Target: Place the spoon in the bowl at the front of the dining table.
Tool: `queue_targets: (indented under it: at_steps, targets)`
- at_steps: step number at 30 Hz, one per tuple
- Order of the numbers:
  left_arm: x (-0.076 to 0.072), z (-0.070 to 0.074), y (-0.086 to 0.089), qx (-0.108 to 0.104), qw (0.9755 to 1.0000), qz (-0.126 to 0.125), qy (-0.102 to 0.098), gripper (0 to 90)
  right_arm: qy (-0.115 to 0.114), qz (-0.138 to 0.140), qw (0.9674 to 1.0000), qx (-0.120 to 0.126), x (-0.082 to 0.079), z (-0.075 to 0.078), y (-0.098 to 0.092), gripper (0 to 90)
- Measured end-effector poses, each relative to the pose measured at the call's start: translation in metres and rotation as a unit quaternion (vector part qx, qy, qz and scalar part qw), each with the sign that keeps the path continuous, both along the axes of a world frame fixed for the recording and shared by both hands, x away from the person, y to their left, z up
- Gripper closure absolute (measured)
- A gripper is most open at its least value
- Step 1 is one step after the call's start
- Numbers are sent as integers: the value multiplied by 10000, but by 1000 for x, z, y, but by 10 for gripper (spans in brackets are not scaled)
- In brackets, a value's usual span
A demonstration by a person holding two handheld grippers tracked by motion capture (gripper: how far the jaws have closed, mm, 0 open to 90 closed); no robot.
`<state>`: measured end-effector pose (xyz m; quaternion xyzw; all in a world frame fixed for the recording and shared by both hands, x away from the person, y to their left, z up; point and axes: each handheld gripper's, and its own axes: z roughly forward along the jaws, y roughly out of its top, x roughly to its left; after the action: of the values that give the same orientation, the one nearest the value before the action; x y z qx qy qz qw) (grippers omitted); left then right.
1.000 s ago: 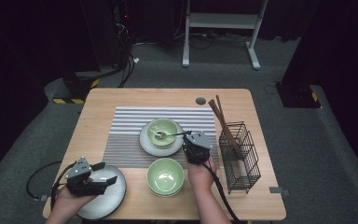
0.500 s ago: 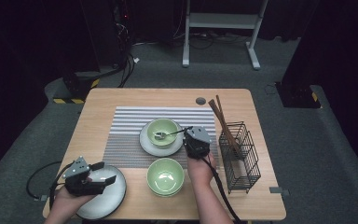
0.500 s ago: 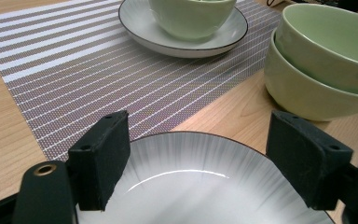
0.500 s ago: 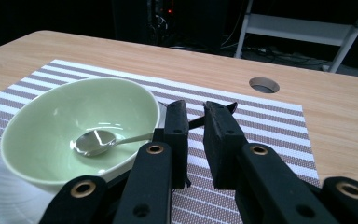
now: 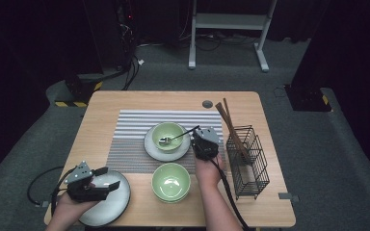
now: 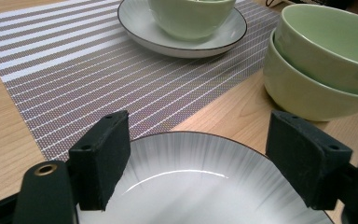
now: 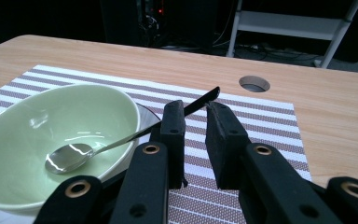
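A green bowl (image 5: 167, 135) sat on a grey plate (image 5: 150, 147) on the striped mat (image 5: 130, 130). A spoon (image 5: 176, 138) lay in the bowl, with its round end at the bottom and its dark handle sticking out over the rim. Two more green bowls (image 5: 171, 181), one inside the other, stood on the counter (image 5: 106, 103) and had nothing in them. A wire basket (image 5: 248, 161) on the right held brown chopsticks (image 5: 231, 126) that leaned out at the top.

The right gripper (image 5: 203, 143) was just beside the spoon's handle. Its jaws had just been opening a little. In the right gripper view there was a small gap between them, and the handle tip poked up between the jaws (image 7: 200, 105). The pads did not press on it.

The left gripper (image 5: 89, 182) was over a big grey plate (image 5: 108, 204) near the front edge of the counter. Its jaws were wide open, one on each side of the plate's far rim, and they held nothing.

In the left gripper view the near part of that plate was cut off. The basket's bottom was hard to make out.
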<state>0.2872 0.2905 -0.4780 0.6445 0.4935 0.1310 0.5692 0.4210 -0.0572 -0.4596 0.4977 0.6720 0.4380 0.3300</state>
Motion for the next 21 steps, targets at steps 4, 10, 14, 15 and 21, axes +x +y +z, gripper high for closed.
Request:
queue_targets:
  at_steps: [4,10,14,15,21]
  targets:
    - [0,0,-1,-4,10000,-6,-2,224,-9,-1,10000,-21,2,1,1,769]
    - [0,0,0,-4,10000,-15,-4,226,-27,-32,10000,-38,7,4,2,770]
    - [0,0,0,-14,10000,-17,-2,226,7,-53,10000,-47,10,3,2,770]
    - [0,0,0,-15,10000,-21,-4,226,-2,-56,10000,-52,11,3,2,770]
    - [0,0,0,1,10000,-49,-1,226,13,-102,9999,-62,15,3,1,768]
